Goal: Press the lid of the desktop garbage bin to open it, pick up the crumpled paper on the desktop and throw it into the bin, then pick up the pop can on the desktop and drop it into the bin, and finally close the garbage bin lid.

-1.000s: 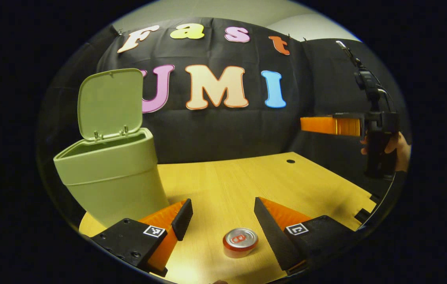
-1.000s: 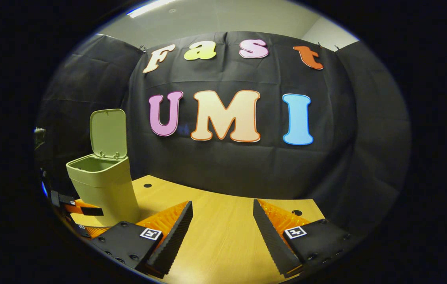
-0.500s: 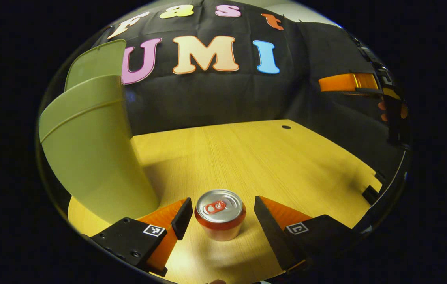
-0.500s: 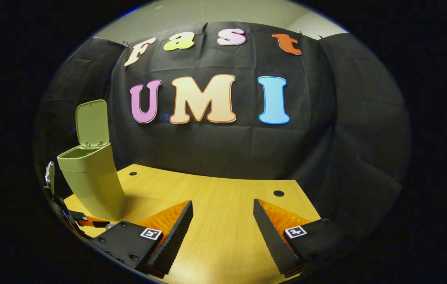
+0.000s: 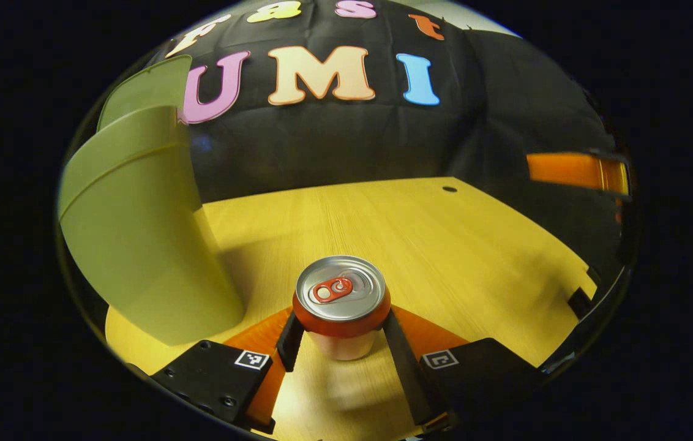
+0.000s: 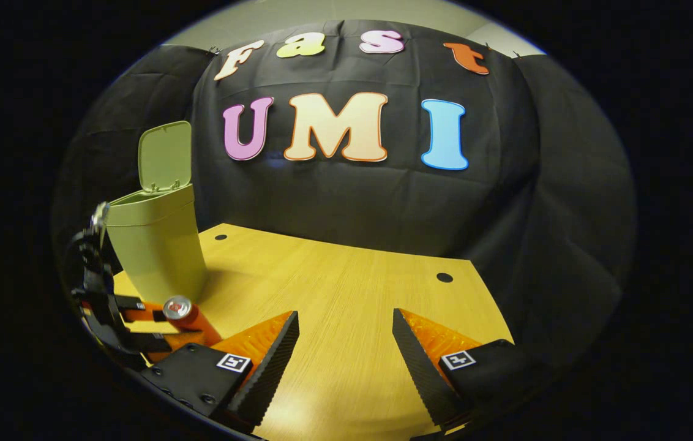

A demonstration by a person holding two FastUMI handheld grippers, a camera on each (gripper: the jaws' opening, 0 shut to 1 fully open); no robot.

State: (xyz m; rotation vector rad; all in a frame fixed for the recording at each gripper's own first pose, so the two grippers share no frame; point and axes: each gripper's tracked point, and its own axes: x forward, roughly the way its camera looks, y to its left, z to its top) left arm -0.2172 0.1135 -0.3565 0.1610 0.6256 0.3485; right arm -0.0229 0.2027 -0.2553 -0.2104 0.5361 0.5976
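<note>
Left gripper [image 5: 341,340]: jaws narrowed onto the pop can [image 5: 341,306], one finger against each side; can upright near the tabletop's [image 5: 444,245] front-left part, its base hidden between the fingers.
Right gripper [image 6: 345,355]: jaws wide apart, nothing between them, over the tabletop's near edge.
Bin [image 5: 138,233]: just left of the can, near the left edge; lid [image 6: 164,156] stands open, inside hidden.
Crumpled paper: cannot make it out anywhere.
Far right in the left gripper view: other gripper, cut off and blurred.

wooden desktop [image 6: 346,288] with two round holes [image 6: 444,277]
</note>
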